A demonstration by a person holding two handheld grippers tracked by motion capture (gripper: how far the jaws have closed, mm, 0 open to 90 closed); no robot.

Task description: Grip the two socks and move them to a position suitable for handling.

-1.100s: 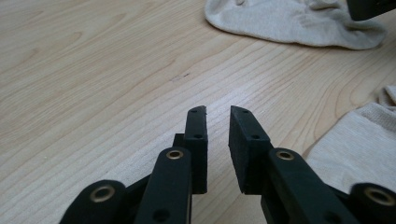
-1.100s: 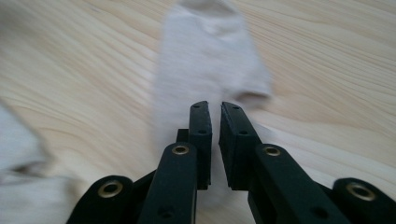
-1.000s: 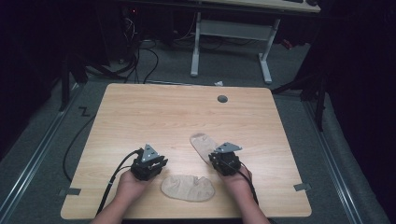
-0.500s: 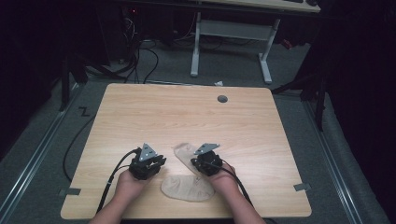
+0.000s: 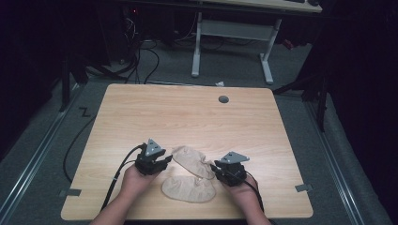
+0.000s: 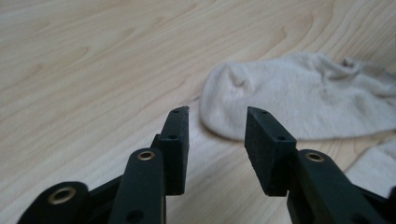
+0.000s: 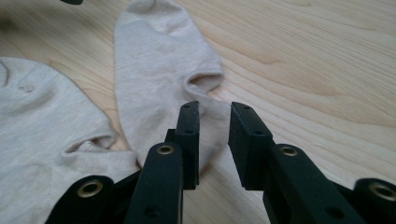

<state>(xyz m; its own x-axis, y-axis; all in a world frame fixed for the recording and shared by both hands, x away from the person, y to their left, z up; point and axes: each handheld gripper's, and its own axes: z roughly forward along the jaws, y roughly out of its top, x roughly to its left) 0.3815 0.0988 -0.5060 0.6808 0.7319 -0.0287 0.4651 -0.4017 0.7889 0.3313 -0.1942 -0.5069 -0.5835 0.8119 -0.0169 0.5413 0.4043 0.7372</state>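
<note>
Two beige ankle socks lie near the table's front edge. The upper sock (image 5: 190,158) (image 7: 159,70) slants across, and its right end overlaps the lower sock (image 5: 187,190) (image 7: 42,135). My left gripper (image 5: 169,162) (image 6: 217,114) is open just left of the upper sock's toe (image 6: 299,102), with nothing between its jaws. At that sock's other end my right gripper (image 5: 217,170) (image 7: 215,109) is open low over the table. Its jaws stand at the edge of the sock's opening without closing on the fabric.
The light wooden table (image 5: 187,117) has a round grey cable hole (image 5: 223,99) at the back. Black cables trail from both grippers off the front edge. A white desk frame (image 5: 234,33) stands on the floor beyond the table.
My right gripper swung left, then came back right and nearer the person. The upper sock has slid left and forward, toward the lower sock. The left gripper has barely moved.
</note>
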